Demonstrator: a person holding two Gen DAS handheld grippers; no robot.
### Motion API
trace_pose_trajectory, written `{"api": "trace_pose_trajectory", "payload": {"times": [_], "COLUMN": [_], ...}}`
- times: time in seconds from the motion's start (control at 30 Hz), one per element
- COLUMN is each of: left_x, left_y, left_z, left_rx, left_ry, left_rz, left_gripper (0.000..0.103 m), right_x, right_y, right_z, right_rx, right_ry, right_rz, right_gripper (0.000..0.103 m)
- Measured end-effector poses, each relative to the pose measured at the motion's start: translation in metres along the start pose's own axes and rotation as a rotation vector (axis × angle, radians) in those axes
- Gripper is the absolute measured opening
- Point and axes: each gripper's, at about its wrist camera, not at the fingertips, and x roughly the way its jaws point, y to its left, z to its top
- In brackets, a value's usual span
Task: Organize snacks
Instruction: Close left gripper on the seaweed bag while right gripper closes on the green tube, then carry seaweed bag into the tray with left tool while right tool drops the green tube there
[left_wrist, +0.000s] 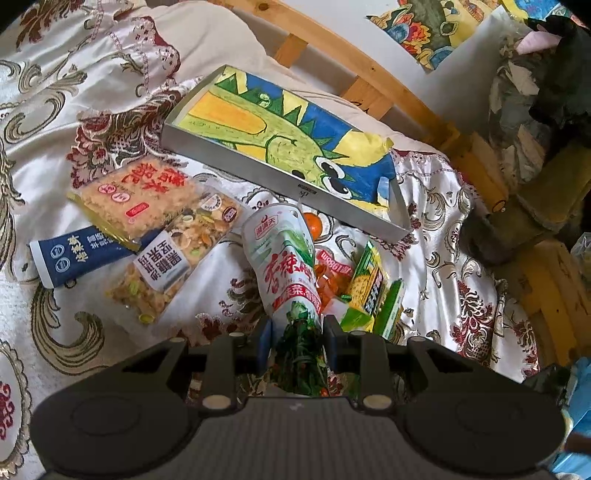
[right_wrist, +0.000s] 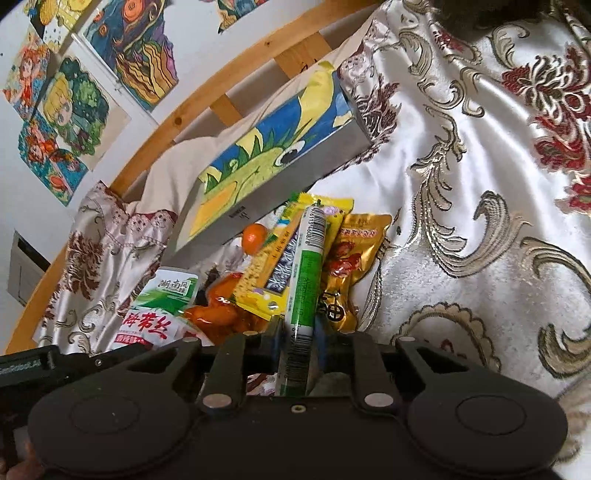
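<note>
My left gripper is shut on a white and green seaweed snack packet with red lettering, holding it above the bedspread. My right gripper is shut on a green and white packet seen edge-on, with a barcode. A shallow grey tray lined with a green dragon drawing lies beyond both; it also shows in the right wrist view. Loose snacks lie near it: a rice cracker pack, a nut bar pack, a blue packet, a yellow-green packet, an orange.
A patterned satin bedspread covers the bed. A curved wooden headboard runs behind the tray, with drawings on the wall. A golden packet, a yellow packet and an orange snack bag lie under my right gripper.
</note>
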Motion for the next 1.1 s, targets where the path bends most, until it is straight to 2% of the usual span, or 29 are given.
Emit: {"api": "trace_pose_trajectory", "payload": {"times": [0.3, 0.57, 0.73, 0.9, 1.0, 1.1], "left_x": [-0.009, 0.005, 0.036, 0.083, 0.113, 0.141], "left_y": [-0.007, -0.03, -0.043, -0.051, -0.053, -0.05], "left_z": [0.005, 0.043, 0.088, 0.133, 0.153, 0.165], "left_rx": [-0.006, 0.027, 0.037, 0.06, 0.064, 0.056], "left_ry": [-0.037, -0.126, -0.185, -0.205, -0.208, -0.206], "left_rz": [-0.013, -0.029, -0.028, -0.019, -0.019, -0.01], "left_gripper": [0.032, 0.032, 0.032, 0.032, 0.033, 0.033], "right_x": [-0.025, -0.015, 0.015, 0.059, 0.089, 0.116], "right_y": [-0.001, 0.009, 0.019, 0.024, 0.022, 0.016], "right_z": [0.009, 0.051, 0.103, 0.157, 0.181, 0.195], "right_rx": [0.058, 0.044, 0.023, 0.031, 0.005, -0.001], "right_ry": [-0.05, -0.111, -0.156, -0.201, -0.198, -0.159], "right_rz": [0.04, 0.086, 0.113, 0.15, 0.156, 0.161], "right_gripper": [0.019, 0.019, 0.019, 0.019, 0.019, 0.019]}}
